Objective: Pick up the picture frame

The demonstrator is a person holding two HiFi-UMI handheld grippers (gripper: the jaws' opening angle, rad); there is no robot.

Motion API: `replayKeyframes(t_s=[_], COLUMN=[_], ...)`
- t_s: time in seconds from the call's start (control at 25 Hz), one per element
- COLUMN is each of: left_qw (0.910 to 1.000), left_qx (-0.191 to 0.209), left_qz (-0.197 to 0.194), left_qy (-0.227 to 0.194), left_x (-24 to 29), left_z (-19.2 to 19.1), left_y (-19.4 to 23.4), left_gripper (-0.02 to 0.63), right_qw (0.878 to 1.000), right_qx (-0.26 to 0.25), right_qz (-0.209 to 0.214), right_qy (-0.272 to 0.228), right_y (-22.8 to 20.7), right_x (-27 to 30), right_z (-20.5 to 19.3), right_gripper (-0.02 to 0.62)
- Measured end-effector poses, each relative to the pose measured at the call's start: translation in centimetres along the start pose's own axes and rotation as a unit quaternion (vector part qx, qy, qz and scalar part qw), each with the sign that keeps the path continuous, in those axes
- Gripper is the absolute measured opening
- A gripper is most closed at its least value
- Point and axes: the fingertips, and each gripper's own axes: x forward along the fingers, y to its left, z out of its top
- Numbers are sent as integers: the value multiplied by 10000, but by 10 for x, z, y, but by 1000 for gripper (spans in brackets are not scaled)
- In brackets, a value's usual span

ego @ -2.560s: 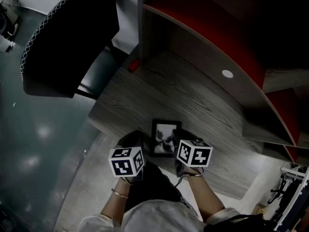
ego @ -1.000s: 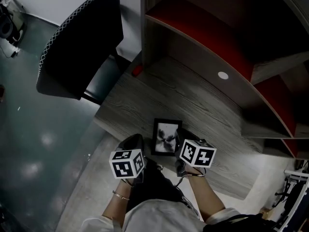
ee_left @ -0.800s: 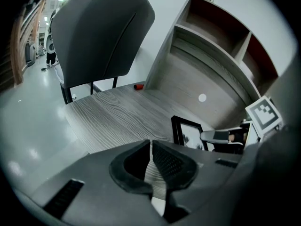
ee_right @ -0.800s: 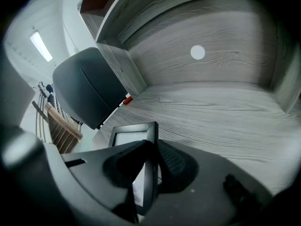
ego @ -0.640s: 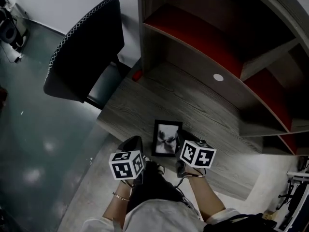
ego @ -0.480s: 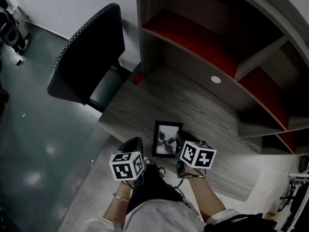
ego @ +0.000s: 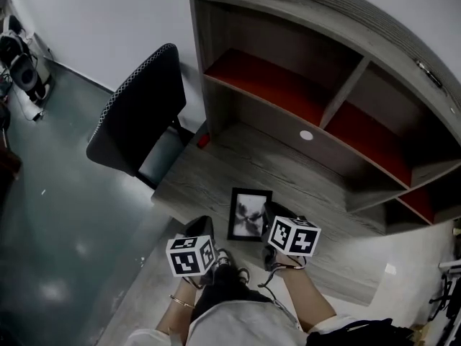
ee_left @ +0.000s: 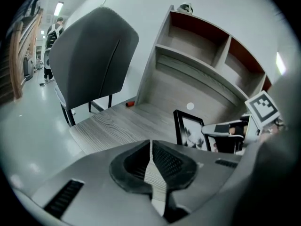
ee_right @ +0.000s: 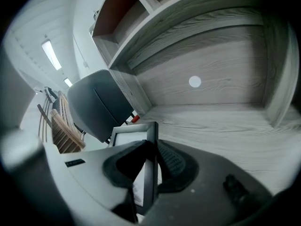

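Wall (ego: pixel 94 20): white, plain. Floor (ego: pixel 50 229): dark grey-green, glossy, with patches of reflected light. Table (ego: pixel 216 179): grey wood-grain top. A shelf unit (ego: pixel 216 71) in the same finish stands on it, with open compartments lined in red. One white round disc (ego: pixel 306 135) sits on the rear panel above the tabletop. A small red object (ego: pixel 204 141) lies at the table's far left corner. Chair (ego: pixel 137 114): dark, pale-stitched edge, standing beside the table's left end. Ceiling strip lights (ee_right: pixel 49 53) are lit.

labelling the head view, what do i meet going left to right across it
chair → left gripper → frame → right gripper
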Motion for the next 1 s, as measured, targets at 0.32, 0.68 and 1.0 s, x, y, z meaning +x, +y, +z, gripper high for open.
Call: replayKeyframes(t_s=[0.32,0.68,1.0], left_qw=[9994,9982,9979], left_qx=[127,239,286], left_qz=[-91,-167,-166], left_qy=[-299,-530,-554], left_x=[-14,-33,-48], left_z=[20,29,24], left_y=[-25,-55,-74], left_gripper=[26,26,26], right_qw=[9990,9966,9943], right_qx=[-127,-230,-80], right_qz=[62,126,207], right_qy=[-416,-785,-1039], right_y=[0,-1,-11], right_x=[-30,-68,-96], right_z=[26,47,49], right_gripper=[86,86,86])
